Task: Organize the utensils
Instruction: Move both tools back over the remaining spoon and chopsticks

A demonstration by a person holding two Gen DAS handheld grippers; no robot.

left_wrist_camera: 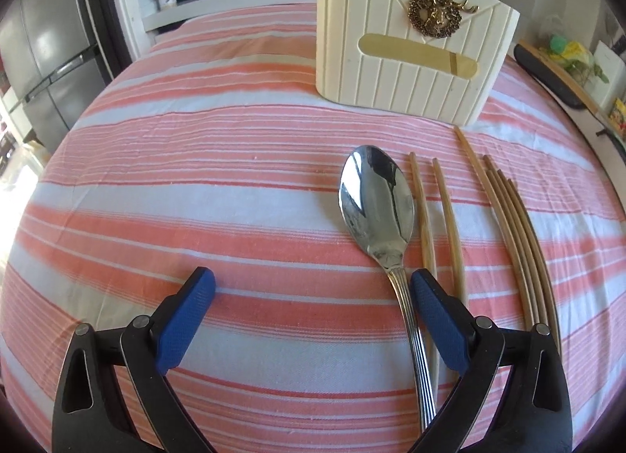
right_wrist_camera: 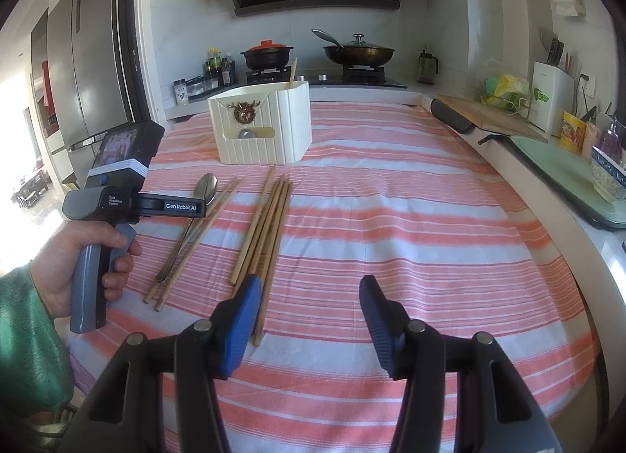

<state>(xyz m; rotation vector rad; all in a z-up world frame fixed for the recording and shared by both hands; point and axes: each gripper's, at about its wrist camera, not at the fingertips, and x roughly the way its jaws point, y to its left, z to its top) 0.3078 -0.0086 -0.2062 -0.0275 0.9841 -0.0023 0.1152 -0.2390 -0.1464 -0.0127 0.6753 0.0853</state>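
A steel spoon (left_wrist_camera: 375, 202) lies on the striped cloth, bowl toward the cream utensil holder (left_wrist_camera: 411, 62). My left gripper (left_wrist_camera: 313, 281) stands open above the cloth, and the spoon's handle runs just inside its right finger (left_wrist_camera: 438, 320). Two wooden chopsticks (left_wrist_camera: 434, 226) lie right of the spoon, and a bundle of several more (left_wrist_camera: 516, 226) lies further right. My right gripper (right_wrist_camera: 309, 284) is open over bare cloth, its left finger (right_wrist_camera: 242, 320) covering the near ends of the chopstick bundle (right_wrist_camera: 266, 226). The holder (right_wrist_camera: 262, 124) has one chopstick (right_wrist_camera: 293, 69) standing in it.
A person's hand (right_wrist_camera: 78, 253) in a green sleeve holds the left gripper's handle at the table's left edge. Behind the table are a stove with a black pot (right_wrist_camera: 268, 54) and a lidded pan (right_wrist_camera: 358, 52). A fridge (right_wrist_camera: 90, 73) stands left, and a counter with a cutting board (right_wrist_camera: 489, 116) runs along the right.
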